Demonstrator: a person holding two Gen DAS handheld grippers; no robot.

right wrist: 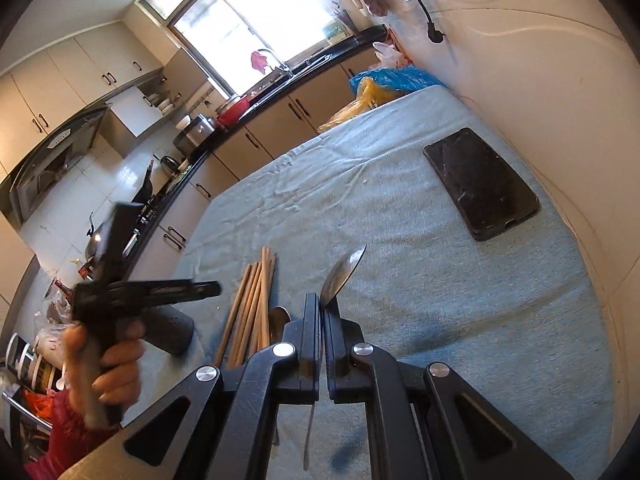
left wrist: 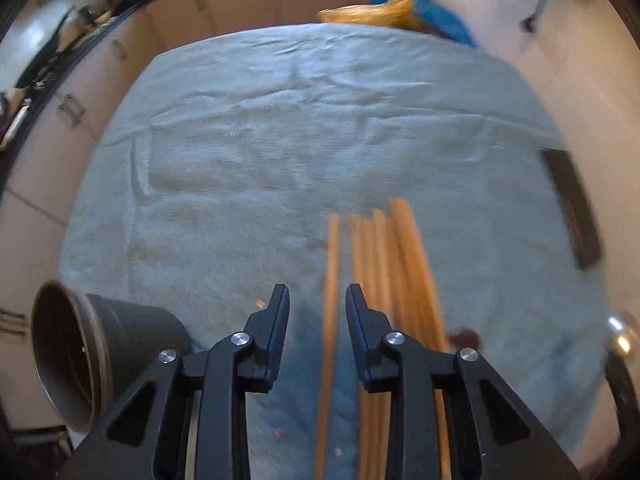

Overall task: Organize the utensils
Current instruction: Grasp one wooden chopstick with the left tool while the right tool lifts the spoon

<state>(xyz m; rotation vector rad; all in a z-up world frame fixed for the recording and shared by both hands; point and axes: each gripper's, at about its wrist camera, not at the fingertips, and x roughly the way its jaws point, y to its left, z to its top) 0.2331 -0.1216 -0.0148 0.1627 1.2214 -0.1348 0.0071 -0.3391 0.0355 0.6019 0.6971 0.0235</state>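
Note:
Several wooden chopsticks [left wrist: 384,280] lie in a loose bundle on the blue-green cloth [left wrist: 280,140]; they also show in the right wrist view [right wrist: 252,304]. My left gripper [left wrist: 318,296] is open above them, with one chopstick between its fingers. A dark grey holder cup [left wrist: 76,360] lies on its side at the left; it also shows in the right wrist view [right wrist: 170,330]. My right gripper [right wrist: 322,308] is shut on a metal spoon [right wrist: 344,272], bowl pointing up and forward. A second spoon [right wrist: 278,320] lies beside the chopsticks.
A black tray [right wrist: 480,184] lies at the cloth's far right, near the wall. Blue and yellow plastic bags [right wrist: 380,84] sit at the far end. Kitchen cabinets [right wrist: 224,168] run along the left. The left gripper, held in a hand [right wrist: 108,356], shows in the right wrist view.

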